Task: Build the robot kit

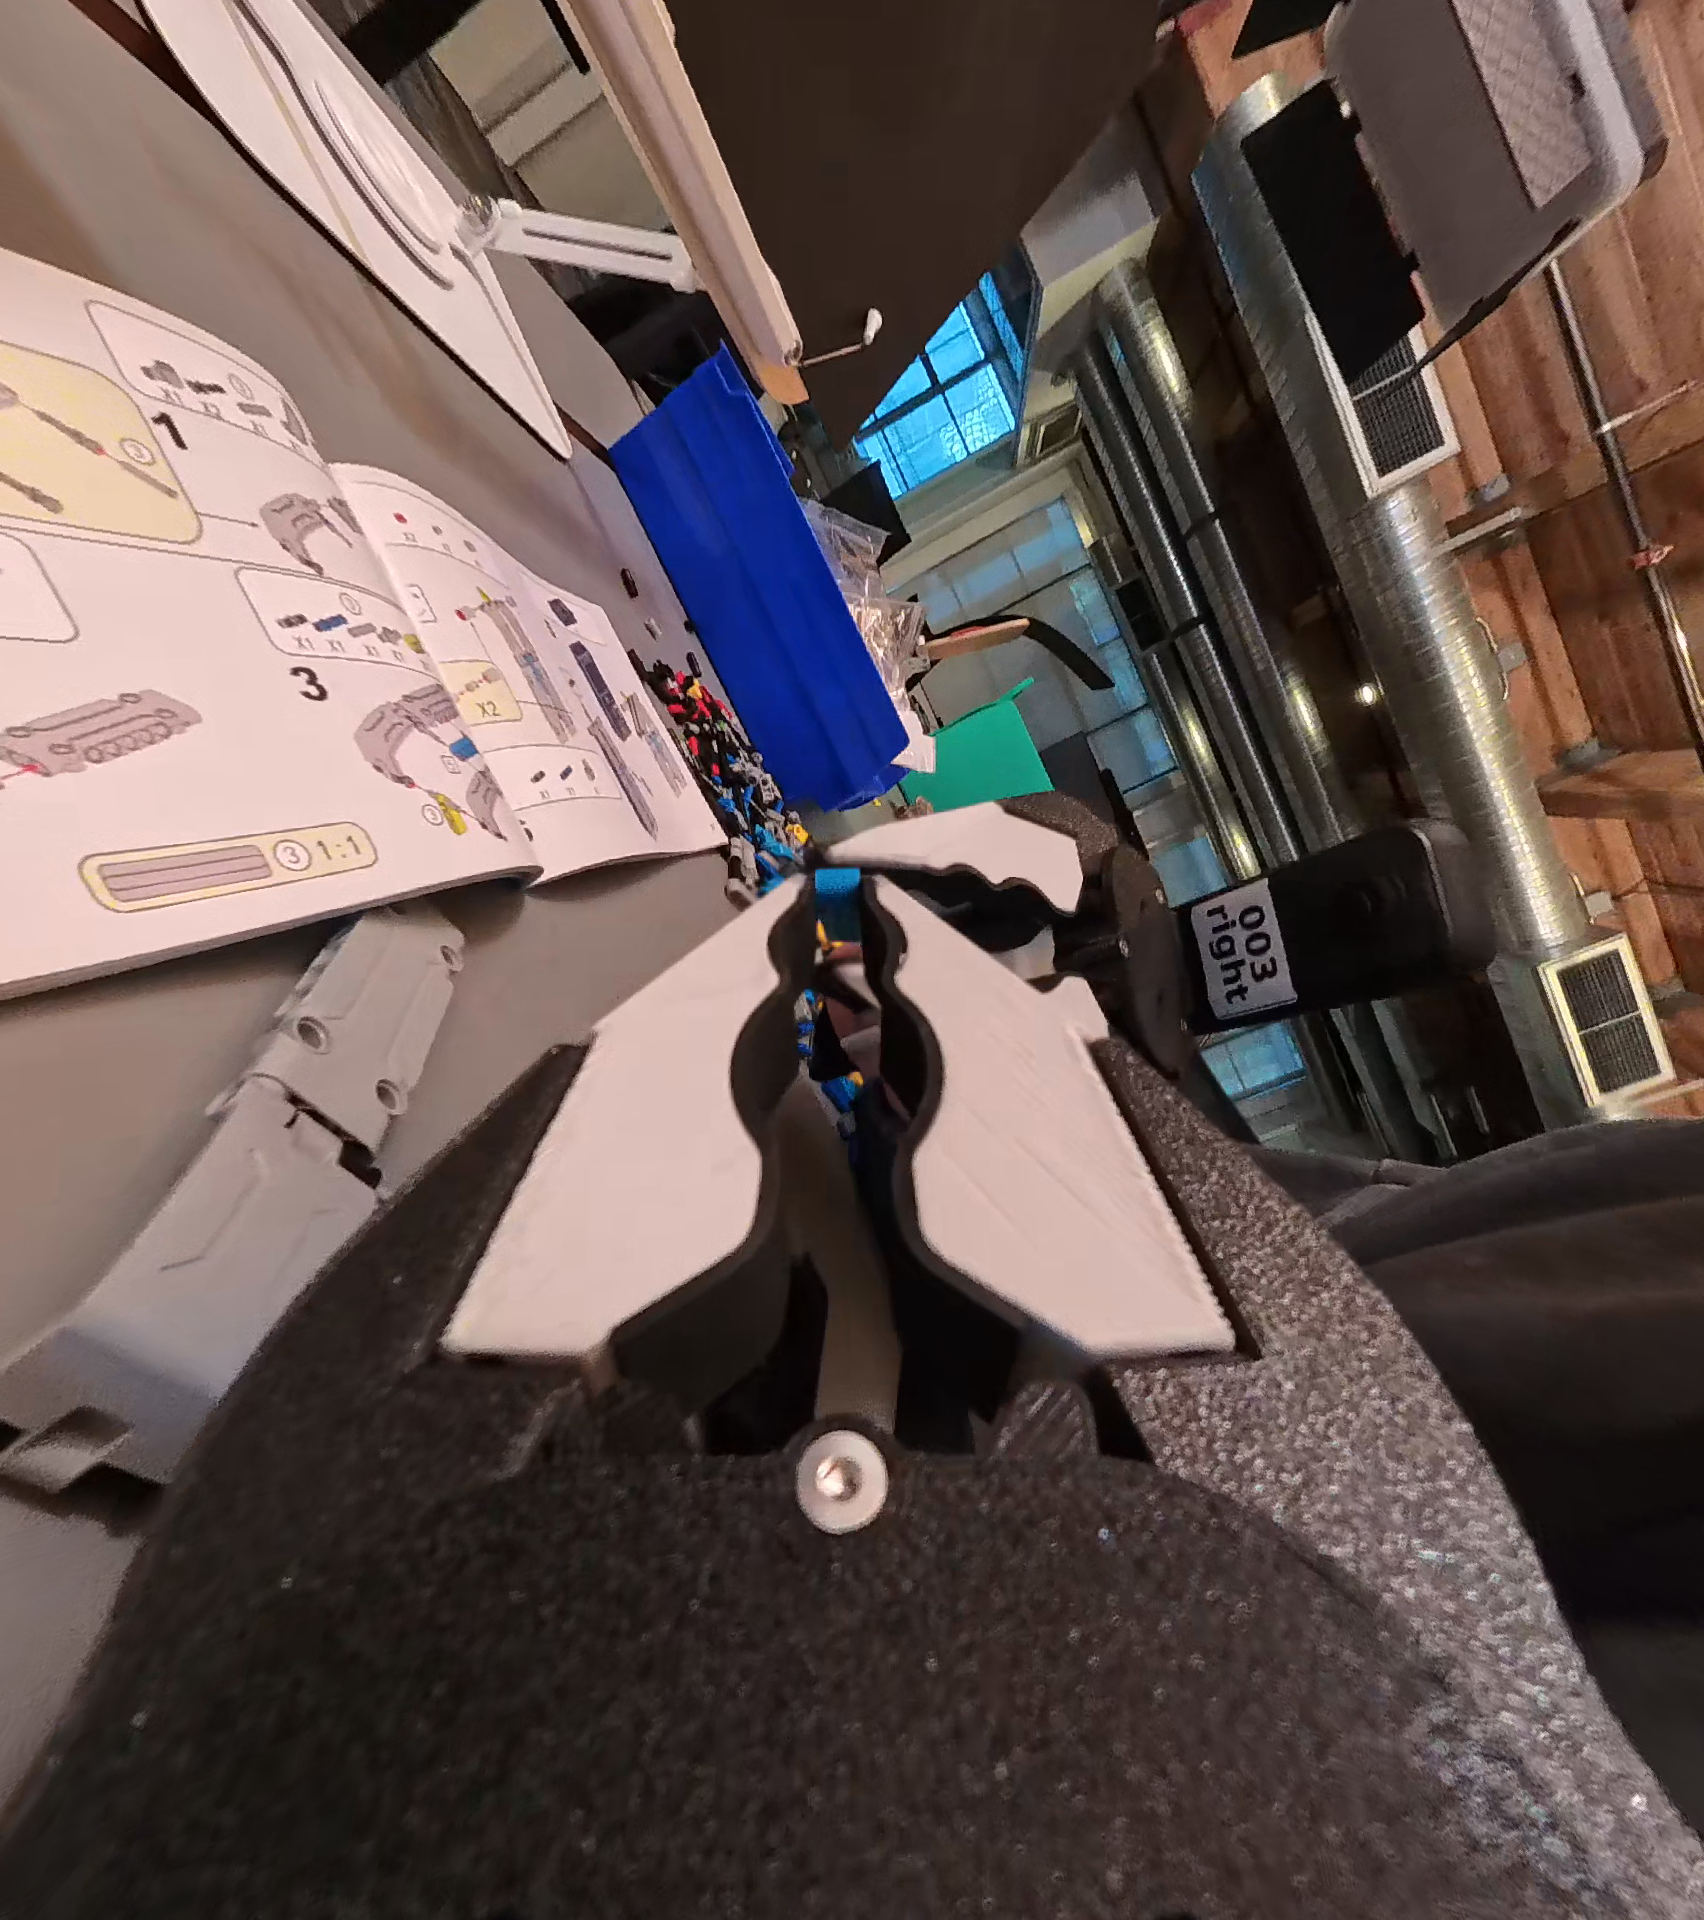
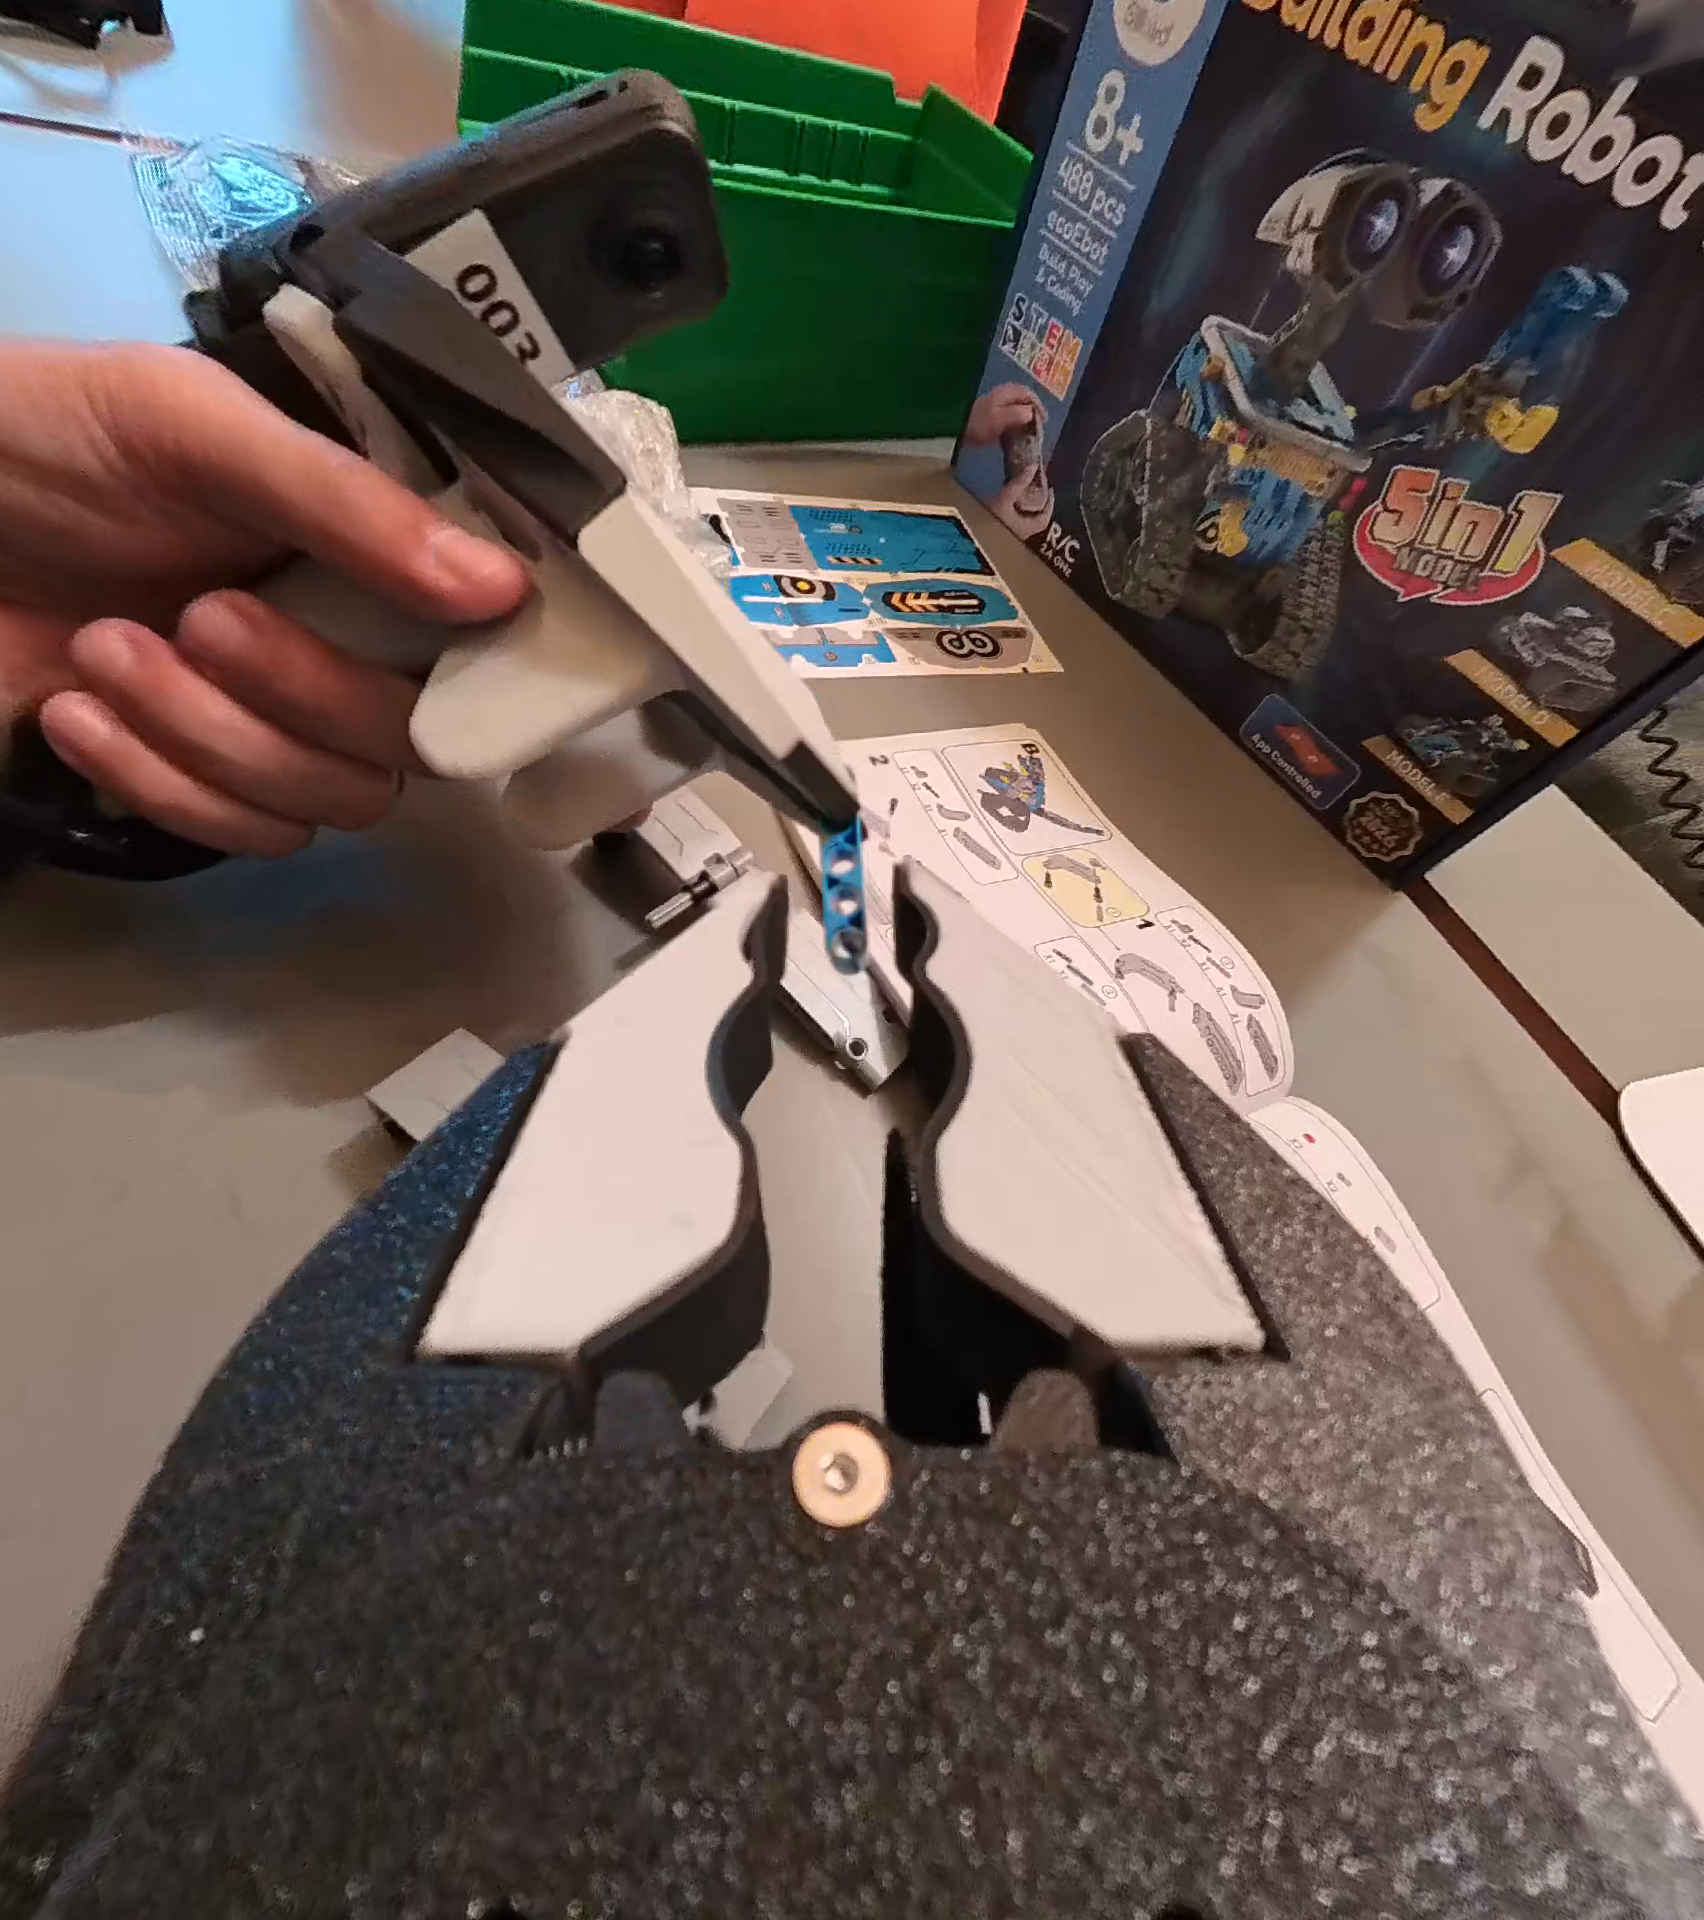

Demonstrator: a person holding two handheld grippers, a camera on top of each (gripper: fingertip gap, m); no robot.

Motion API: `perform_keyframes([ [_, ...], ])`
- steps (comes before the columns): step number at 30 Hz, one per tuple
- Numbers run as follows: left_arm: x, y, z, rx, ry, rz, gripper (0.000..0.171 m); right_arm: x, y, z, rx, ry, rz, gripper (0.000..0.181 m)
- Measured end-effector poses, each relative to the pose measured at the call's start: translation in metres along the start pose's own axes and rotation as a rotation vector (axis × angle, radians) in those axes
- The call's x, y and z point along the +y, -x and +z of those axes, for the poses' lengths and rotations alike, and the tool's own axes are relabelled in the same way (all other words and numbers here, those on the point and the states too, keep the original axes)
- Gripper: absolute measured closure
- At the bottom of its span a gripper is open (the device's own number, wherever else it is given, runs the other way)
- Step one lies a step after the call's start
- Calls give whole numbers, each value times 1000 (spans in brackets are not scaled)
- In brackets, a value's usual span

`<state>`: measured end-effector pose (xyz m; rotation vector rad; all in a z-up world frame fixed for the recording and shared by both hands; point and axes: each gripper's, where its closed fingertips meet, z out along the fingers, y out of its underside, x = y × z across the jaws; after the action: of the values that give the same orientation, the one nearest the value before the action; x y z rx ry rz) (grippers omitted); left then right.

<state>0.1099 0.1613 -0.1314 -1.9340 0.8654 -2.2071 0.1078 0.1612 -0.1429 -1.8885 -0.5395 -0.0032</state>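
My left gripper [image 1: 840, 883] is shut on a small blue beam with holes [image 1: 837, 902]. In the right wrist view a hand [image 2: 152, 582] holds this gripper [image 2: 832, 805], and the blue beam [image 2: 844, 896] hangs down from its tips. My right gripper [image 2: 840, 902] is open, its two fingertips apart on either side of the beam without touching it. A grey model part [image 2: 832, 1023] lies on the table just below; it also shows in the left wrist view [image 1: 339, 1049].
An open instruction booklet [image 2: 1087, 883] [image 1: 204, 675] lies on the grey table [image 2: 152, 1143]. A sticker sheet [image 2: 879, 582], a robot kit box [image 2: 1399, 416] and a green bin [image 2: 827, 208] stand behind. A blue bin [image 1: 754, 582] and loose pieces [image 1: 713, 748] lie beyond the booklet.
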Motion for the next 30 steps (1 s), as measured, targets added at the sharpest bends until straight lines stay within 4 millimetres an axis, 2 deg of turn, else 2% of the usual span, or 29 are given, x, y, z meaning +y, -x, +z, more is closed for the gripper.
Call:
perform_keyframes([
  [2, 2, 0, 1, -7, 14, 11, 165, 2, 0, -1, -4, 13, -8, 174],
  [5, 2, -4, 3, -17, 24, 76, 163, 3, -1, -6, -31, 31, 10, 175],
  [7, -11, -7, -1, -52, -38, 145, 139, 11, -6, -17, -31, 99, 37, 175],
  [8, -17, -7, -5, -73, -68, 184, 137, 19, -5, -26, -51, 147, 56, 175],
  [9, -23, -7, -9, -95, -93, 222, 137, 30, 6, -36, -118, 210, 91, 175],
  [11, -28, -7, -12, -125, -118, 267, 138, 57, 44, -57, -298, 350, 161, 175],
  [13, -23, -5, -8, -129, -89, 266, 138, 76, 75, -73, -362, 420, 139, 175],
  [14, -19, -5, -5, -126, -69, 264, 138, 82, 85, -77, -361, 439, 114, 175],
  [18, -10, -2, 3, -166, -18, 326, 139, 100, 103, -79, -320, 502, 125, 175],
  [19, -9, 0, 4, -184, -9, 347, 138, 105, 104, -79, -312, 524, 138, 174],
  [23, -4, 5, 6, -229, 21, 395, 138, 105, 104, -80, -301, 504, 189, 175],
  [26, -2, 8, 5, -255, 34, 418, 139, 107, 96, -90, -257, 523, 188, 163],
  [28, -3, 9, 4, -267, 30, 424, 139, 106, 76, -111, -179, 506, 209, 162],
  [30, -3, 9, 4, -267, 28, 420, 139, 116, 36, -144, -16, 515, 266, 161],
])
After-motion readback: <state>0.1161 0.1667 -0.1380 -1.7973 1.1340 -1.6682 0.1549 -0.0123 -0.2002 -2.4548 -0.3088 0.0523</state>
